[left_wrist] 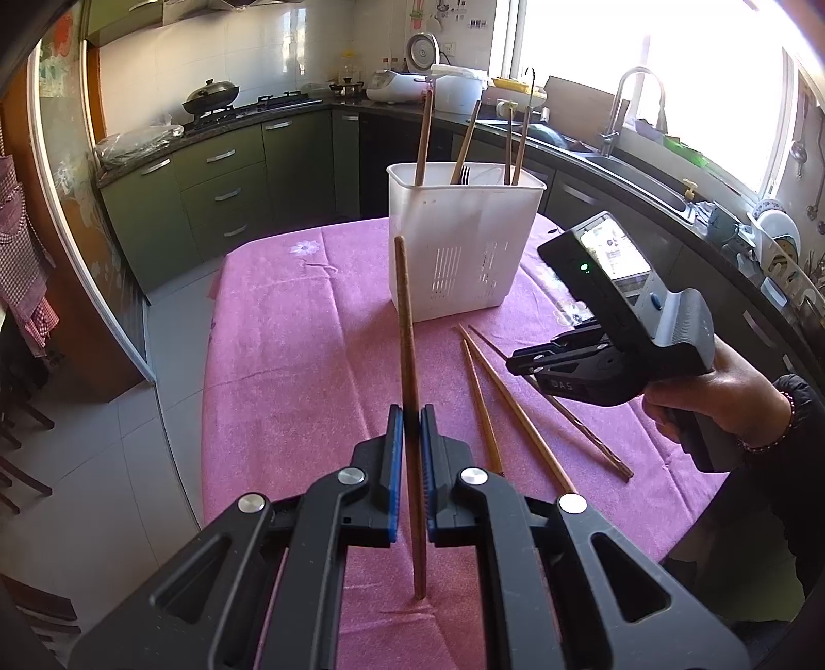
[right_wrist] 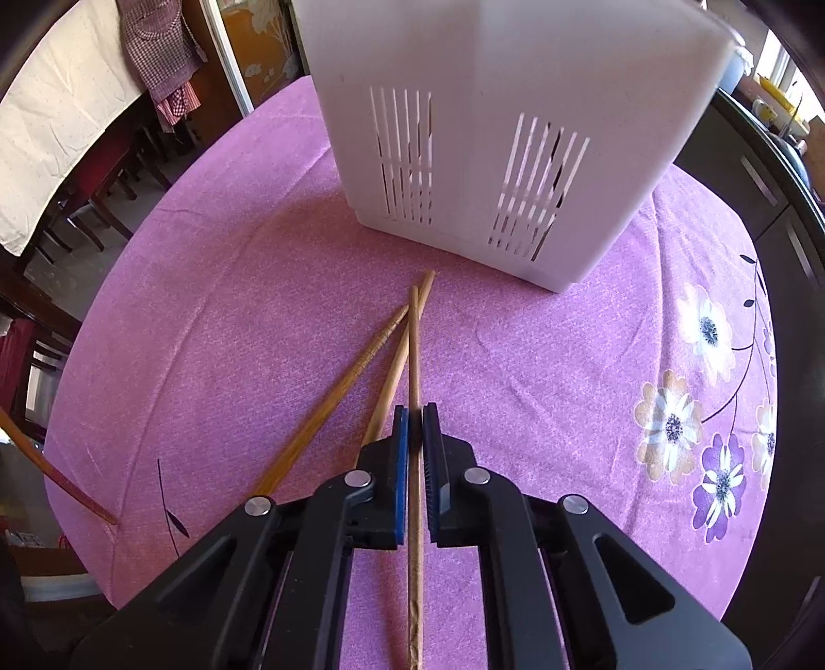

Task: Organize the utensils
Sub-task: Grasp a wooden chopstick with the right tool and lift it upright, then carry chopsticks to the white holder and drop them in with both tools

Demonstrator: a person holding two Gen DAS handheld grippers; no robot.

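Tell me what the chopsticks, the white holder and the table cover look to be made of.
Chopsticks: wood or bamboo, going by the brown grain, with a matte finish. White holder: moulded plastic by its look, opaque, smooth, with slotted vents. Table cover: woven cloth, it seems; pink, fuzzy texture, creases, printed flowers.

- White utensil holder (left_wrist: 454,242), slotted sides.
- Pink tablecloth (right_wrist: 247,268), printed with white and purple flowers.
- Brown wooden chopsticks (right_wrist: 397,355).
- Black grippers, blue pads (left_wrist: 396,464).
- Green cabinets (left_wrist: 216,175).
- Red-checked cloth (right_wrist: 154,46).

left claw (left_wrist: 411,412) clamped, right claw (right_wrist: 415,409) clamped
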